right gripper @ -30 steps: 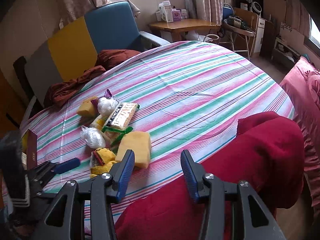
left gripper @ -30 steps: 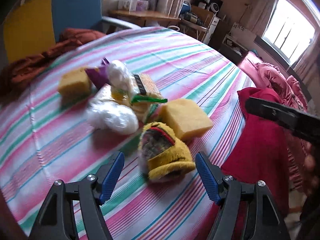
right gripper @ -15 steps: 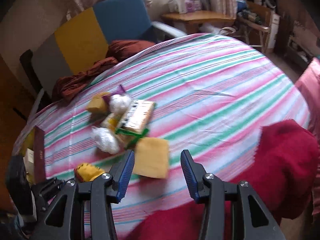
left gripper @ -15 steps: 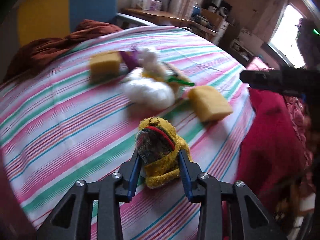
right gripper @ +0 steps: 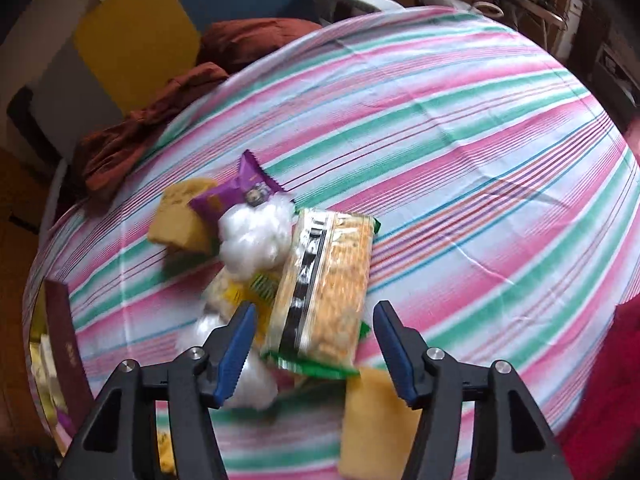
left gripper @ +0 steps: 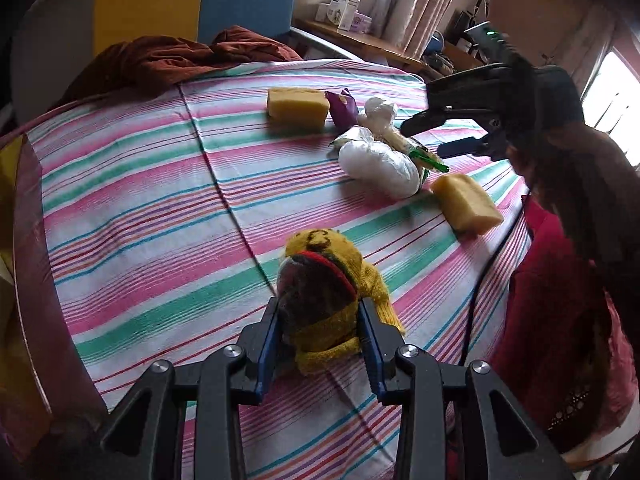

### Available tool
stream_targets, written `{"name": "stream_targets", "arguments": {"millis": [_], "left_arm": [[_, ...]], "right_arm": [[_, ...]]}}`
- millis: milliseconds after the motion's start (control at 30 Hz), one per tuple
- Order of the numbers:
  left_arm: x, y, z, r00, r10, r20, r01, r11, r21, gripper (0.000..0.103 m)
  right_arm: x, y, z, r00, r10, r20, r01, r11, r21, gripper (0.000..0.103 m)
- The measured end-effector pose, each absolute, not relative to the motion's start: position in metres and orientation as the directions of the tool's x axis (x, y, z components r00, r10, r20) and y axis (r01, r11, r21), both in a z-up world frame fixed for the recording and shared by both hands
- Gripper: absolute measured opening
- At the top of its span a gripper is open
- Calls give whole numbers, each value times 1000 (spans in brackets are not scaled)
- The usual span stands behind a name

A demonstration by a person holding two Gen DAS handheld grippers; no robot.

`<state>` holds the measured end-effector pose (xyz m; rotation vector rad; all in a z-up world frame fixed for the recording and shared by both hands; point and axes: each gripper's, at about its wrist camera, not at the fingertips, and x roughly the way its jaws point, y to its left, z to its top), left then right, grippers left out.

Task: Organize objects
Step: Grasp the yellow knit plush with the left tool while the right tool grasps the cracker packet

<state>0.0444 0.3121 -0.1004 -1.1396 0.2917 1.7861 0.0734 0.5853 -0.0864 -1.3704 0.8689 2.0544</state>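
the striped tablecloth [left gripper: 132,184] covers a round table. near its middle sits a pile: a cracker packet [right gripper: 324,288], white plastic bag [left gripper: 378,166], two yellow sponges [left gripper: 298,106] [left gripper: 466,204] and a purple wrapper [right gripper: 240,190]. the left gripper [left gripper: 320,328] is clamped on a yellow knitted toy [left gripper: 324,284] close to the table's near edge. the right gripper [right gripper: 312,340] hangs with jaws apart, seemingly just above the cracker packet, though blur hides any contact.
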Motion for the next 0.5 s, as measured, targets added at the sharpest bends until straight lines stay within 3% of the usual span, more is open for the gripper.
{"name": "stream_targets", "arguments": {"millis": [133,200,500], "left_arm": [[39,314,-104,-81,597,-798,-797,-520,-308,42],[38,314,-104,-77,598,-798,-791,-524,-316,43],[42,312,-104,-106,609,-786,-805,-517,-292,43]], "right_arm": [[63,592,-101,-336,45,-941,-726,-649,228,61],[63,594,-104,-337,61,-940,-733,-644,221,52],[104,567,-76,-409,71,-910,-687,-680,256,51]]}}
